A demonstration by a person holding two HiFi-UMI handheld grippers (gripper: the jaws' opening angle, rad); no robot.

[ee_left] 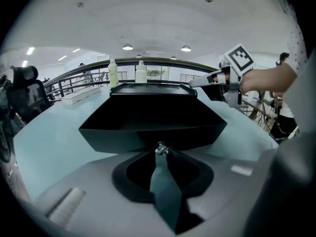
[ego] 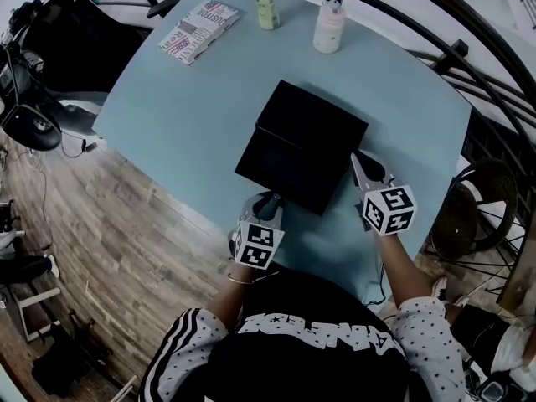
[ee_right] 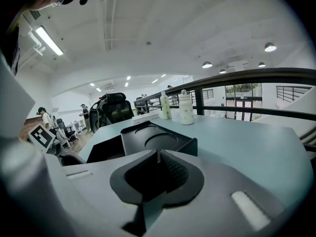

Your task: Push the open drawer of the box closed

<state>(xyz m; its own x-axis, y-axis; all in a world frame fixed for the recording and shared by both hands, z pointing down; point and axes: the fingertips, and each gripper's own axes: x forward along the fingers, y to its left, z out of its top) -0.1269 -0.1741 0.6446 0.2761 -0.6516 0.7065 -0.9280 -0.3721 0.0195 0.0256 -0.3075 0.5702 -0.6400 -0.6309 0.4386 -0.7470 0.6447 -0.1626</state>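
A black box (ego: 316, 122) lies on the light blue table (ego: 184, 115), its drawer (ego: 289, 172) pulled out toward me. My left gripper (ego: 270, 201) is shut, and its tip sits at the middle of the drawer's front wall (ee_left: 153, 135); I cannot tell whether it touches. My right gripper (ego: 358, 162) is shut too and rests beside the box's right near corner. In the right gripper view the box's lid (ee_right: 158, 138) lies just past the shut jaws (ee_right: 158, 154), with the open drawer (ee_right: 106, 151) to its left. Neither gripper holds anything.
Two bottles (ego: 266, 2) (ego: 329, 25) stand at the table's far edge, and a magazine (ego: 199, 30) lies at the far left. A black office chair (ego: 67, 44) stands left of the table. A curved railing (ego: 469, 65) runs along the right.
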